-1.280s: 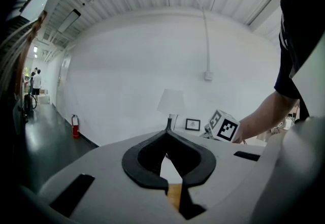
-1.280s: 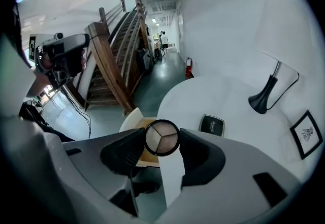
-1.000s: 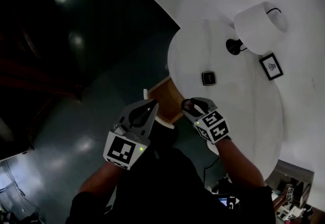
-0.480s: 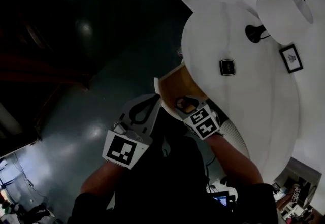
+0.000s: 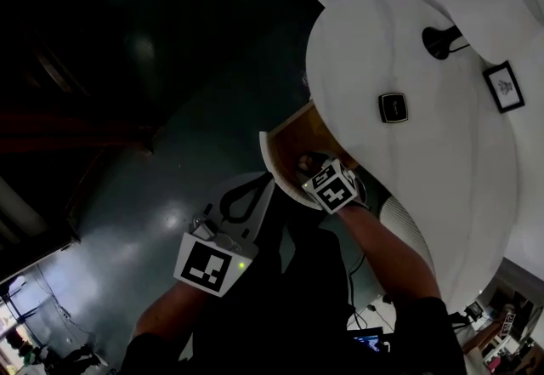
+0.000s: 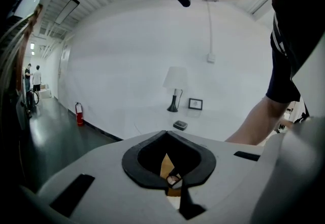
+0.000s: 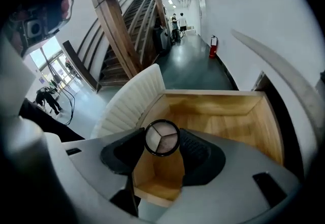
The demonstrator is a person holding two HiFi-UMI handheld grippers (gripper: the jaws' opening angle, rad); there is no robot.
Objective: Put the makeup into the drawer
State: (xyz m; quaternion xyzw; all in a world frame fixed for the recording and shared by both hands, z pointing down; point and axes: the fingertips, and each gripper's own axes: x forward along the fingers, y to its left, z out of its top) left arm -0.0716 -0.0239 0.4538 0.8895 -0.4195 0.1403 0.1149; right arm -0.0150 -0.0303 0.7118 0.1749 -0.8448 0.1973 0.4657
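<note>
Wooden drawer (image 7: 218,119), round compact (image 7: 162,137) in rt tongs (image 7: 162,142)

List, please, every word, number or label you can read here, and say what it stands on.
No text is legible.
Marker cube: black-and-white square pattern, no letters.
Framed picture: too small to read.
Small black box: blurred.

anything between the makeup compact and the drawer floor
Nothing: in the right gripper view the compact, held by the right gripper, hangs over bare wooden drawer floor.
</note>
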